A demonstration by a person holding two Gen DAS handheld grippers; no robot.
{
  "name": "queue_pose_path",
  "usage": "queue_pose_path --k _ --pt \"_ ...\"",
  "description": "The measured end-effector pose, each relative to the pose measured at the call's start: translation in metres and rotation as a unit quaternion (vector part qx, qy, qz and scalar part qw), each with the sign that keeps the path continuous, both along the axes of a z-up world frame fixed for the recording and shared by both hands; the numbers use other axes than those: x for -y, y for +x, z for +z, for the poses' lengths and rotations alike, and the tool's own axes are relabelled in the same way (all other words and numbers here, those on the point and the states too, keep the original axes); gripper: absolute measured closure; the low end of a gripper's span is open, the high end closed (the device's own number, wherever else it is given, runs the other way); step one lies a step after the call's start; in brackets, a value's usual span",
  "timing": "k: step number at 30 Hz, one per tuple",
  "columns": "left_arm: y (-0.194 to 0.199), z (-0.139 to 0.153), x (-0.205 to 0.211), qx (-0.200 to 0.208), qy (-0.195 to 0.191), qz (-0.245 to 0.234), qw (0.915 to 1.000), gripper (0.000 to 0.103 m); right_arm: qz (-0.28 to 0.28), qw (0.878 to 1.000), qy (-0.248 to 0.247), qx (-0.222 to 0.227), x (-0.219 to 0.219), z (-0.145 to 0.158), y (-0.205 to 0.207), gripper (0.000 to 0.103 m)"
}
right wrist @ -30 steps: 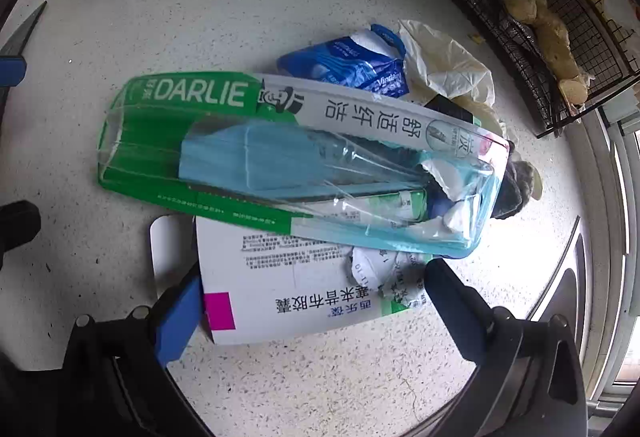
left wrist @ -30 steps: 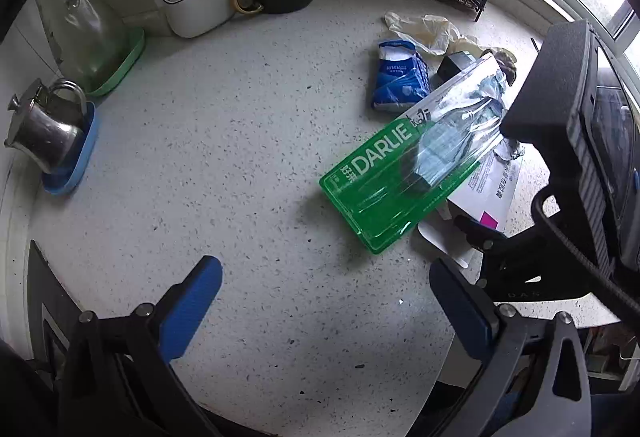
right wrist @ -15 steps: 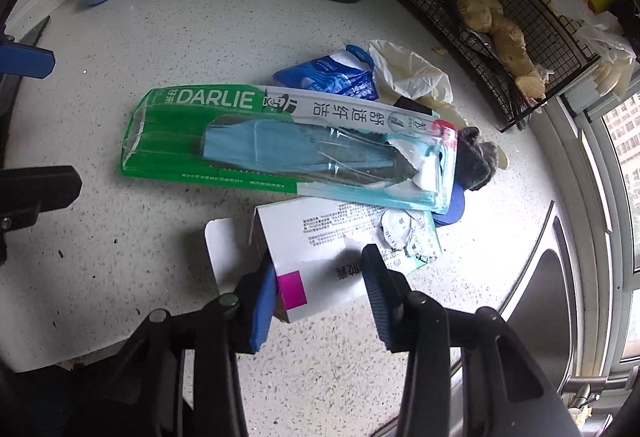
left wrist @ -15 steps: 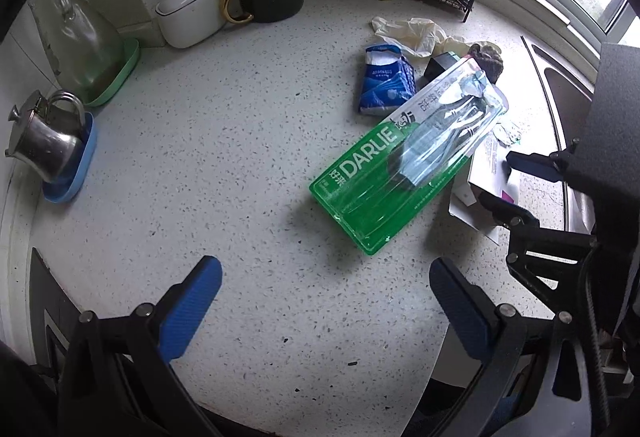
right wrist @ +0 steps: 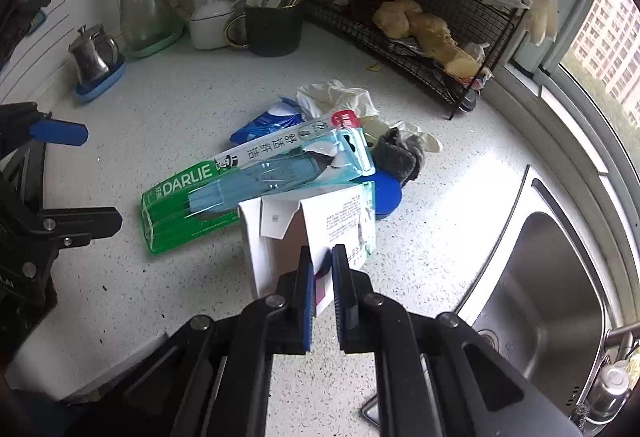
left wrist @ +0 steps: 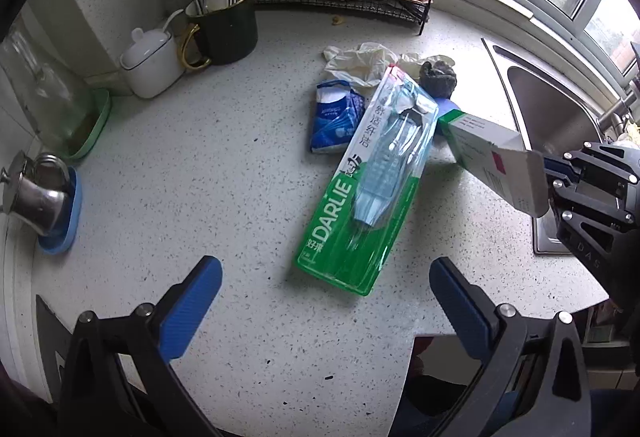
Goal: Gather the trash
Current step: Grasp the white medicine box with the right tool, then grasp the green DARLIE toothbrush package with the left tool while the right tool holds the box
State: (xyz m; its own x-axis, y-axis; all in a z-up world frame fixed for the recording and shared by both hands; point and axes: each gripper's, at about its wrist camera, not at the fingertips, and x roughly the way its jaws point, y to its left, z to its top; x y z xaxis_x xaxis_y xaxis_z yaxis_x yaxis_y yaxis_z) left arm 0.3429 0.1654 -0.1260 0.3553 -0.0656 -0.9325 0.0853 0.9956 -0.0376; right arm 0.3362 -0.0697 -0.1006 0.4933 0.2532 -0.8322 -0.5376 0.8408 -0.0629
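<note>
The right gripper [right wrist: 320, 257] has just been closing, and its blue pads are now clamped on the near end of a white box [right wrist: 316, 221], pinching the flap edge by the magenta patch. The box (its end flaps hang open) is tilted, its gripped end raised off the counter [right wrist: 180, 77] and its far end low beside a blue lid [right wrist: 386, 193]. From the left wrist view the same box [left wrist: 492, 153] juts out from the right gripper's fingers [left wrist: 554, 165] toward the rest of the litter.

Just beyond the box, ahead of the right fingers, lies the green DARLIE pack [right wrist: 224, 189], flat on the counter, with one end resting on the litter heap. Further out from the fingertips sit a blue pouch [right wrist: 266, 123], a crumpled white glove [right wrist: 336, 97] and a dark wad [right wrist: 400, 157], all bunched together.

The left gripper [left wrist: 326, 293] hovers with its fingers wide apart and nothing between them; the DARLIE pack [left wrist: 360, 205] begins just ahead of the gap, nearer the right-hand finger. Far beyond the left-hand finger stand a steel pot [left wrist: 36, 193] and a white jar [left wrist: 152, 65]. A sink [right wrist: 540, 277] lies to the right of the right fingers.
</note>
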Motion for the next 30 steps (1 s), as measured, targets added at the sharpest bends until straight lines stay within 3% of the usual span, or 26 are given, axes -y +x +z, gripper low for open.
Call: queue_pose_path --k 8,16,26,30 --pt "0.022 -0.012 0.018 -0.022 -0.008 -0.051 0.9984 0.000 -0.058 0.996 0.062 -0.037 0.032 0.010 0.010 0.101" --pt "0.058 -0.050 0.026 -0.057 0.001 -0.078 0.9953 0.000 -0.106 0.986 0.109 -0.069 0.053 0.015 0.016 0.101" --pt "0.080 -0.085 0.038 -0.085 0.008 -0.107 0.9905 0.000 -0.133 0.981 0.114 -0.077 0.062 0.014 0.020 0.101" --pt "0.082 -0.091 0.042 -0.096 0.015 -0.107 0.9896 0.031 -0.137 0.980 0.116 -0.084 0.064 0.010 0.022 0.101"
